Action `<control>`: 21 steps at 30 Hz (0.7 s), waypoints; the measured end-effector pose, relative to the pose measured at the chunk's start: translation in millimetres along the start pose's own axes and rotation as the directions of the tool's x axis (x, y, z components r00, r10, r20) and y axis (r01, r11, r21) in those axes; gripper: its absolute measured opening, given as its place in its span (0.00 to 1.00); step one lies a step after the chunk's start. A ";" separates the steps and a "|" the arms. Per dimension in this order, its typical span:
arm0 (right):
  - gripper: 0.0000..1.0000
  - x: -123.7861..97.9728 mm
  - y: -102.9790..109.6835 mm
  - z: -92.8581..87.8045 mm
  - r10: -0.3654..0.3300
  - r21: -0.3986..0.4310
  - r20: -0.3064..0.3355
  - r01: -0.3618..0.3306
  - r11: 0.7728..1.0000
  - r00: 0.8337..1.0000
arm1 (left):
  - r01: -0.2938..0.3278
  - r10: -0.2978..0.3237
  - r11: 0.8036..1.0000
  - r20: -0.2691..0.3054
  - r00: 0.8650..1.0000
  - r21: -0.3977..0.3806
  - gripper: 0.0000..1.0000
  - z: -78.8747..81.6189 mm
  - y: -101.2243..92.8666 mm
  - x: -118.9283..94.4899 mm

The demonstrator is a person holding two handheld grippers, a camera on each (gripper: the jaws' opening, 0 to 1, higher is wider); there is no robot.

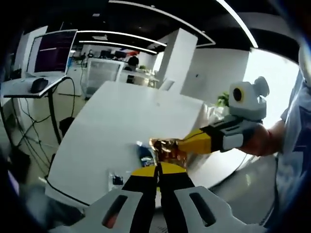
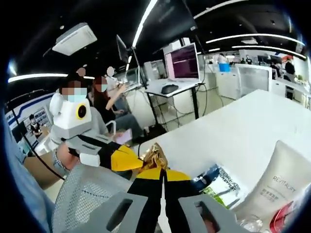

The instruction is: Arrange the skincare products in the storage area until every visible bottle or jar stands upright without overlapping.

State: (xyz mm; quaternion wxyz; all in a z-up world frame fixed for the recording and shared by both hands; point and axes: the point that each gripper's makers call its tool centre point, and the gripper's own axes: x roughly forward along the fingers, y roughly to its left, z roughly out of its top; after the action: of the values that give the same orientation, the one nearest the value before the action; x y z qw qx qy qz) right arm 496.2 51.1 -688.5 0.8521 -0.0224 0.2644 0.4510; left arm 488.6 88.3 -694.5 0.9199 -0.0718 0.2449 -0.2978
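Both my left gripper [image 1: 158, 167] and right gripper [image 2: 163, 171] pinch the gold packet [image 2: 154, 156], lifting it above the table [image 2: 243, 131] for rearranging.

I can read 1 word for certain: "REVITALIFT", printed in grey on the white tube [image 2: 279, 179] at the lower right of the right gripper view. The green-and-white sachet [image 2: 221, 187] beside it carries print too blurred to read.
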 end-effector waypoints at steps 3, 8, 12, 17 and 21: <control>0.00 2.5 -1.3 -1.7 -0.014 -0.025 -0.013 0.014 1.000 1.000 | -0.008 0.008 1.000 -0.007 1.000 0.003 0.00 -1.5 1.0 0.7; 0.00 4.6 -4.7 -3.1 -0.027 -0.039 -0.020 0.026 0.999 0.999 | -0.025 0.025 1.000 -0.012 1.000 0.019 0.00 -1.6 3.7 2.0; 0.00 7.9 -5.4 -5.3 -0.042 -0.060 -0.025 0.040 0.997 0.999 | -0.040 0.042 0.998 -0.023 0.999 0.046 0.00 -2.2 5.4 2.5; 0.00 11.3 -8.7 -11.7 -0.065 -0.080 -0.026 0.062 0.995 0.998 | -0.040 0.042 0.998 -0.044 0.998 0.049 0.00 -5.3 8.5 6.7; 0.00 19.4 -14.8 -13.2 -0.090 -0.114 -0.024 0.086 0.990 0.996 | -0.046 0.051 0.997 -0.081 0.995 0.059 0.00 -4.3 16.0 13.7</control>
State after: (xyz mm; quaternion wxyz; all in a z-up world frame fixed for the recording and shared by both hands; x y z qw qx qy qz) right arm 510.9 53.4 -712.0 0.8646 -0.0889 0.2496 0.4270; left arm 504.3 93.4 -708.2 0.9177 -0.0273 0.2755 -0.2849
